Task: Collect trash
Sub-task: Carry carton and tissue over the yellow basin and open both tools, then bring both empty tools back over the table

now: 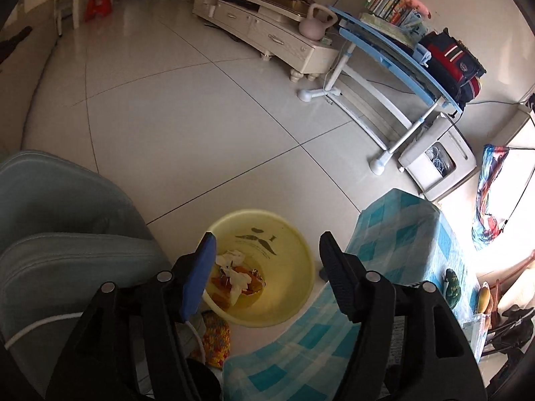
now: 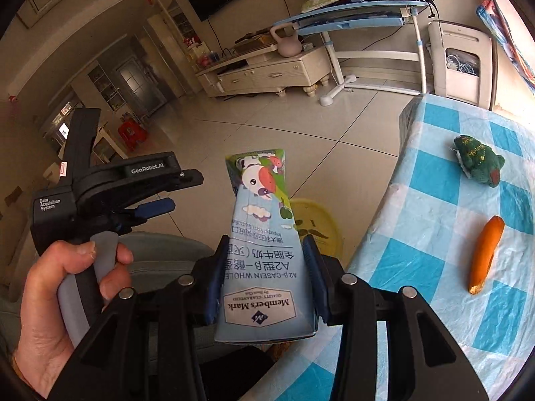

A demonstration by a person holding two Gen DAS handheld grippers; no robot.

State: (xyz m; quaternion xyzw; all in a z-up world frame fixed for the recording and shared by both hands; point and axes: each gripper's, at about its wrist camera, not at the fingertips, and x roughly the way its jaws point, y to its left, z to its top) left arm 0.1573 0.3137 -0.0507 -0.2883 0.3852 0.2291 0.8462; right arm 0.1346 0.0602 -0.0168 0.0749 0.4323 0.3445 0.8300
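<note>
The right hand-held gripper [image 2: 265, 280] is clamped on a flattened blue milk carton with a cartoon cow [image 2: 264, 247], held beside the table's checked blue-and-white cloth [image 2: 444, 180]. The yellow plastic bin [image 2: 321, 220] sits below on the floor, half hidden behind the carton. Let go early and it would likely clip the rim or land on the tiles. The left hand-held gripper [image 1: 265, 267] hangs wide and empty over the bin, so the two could knock together.
</note>
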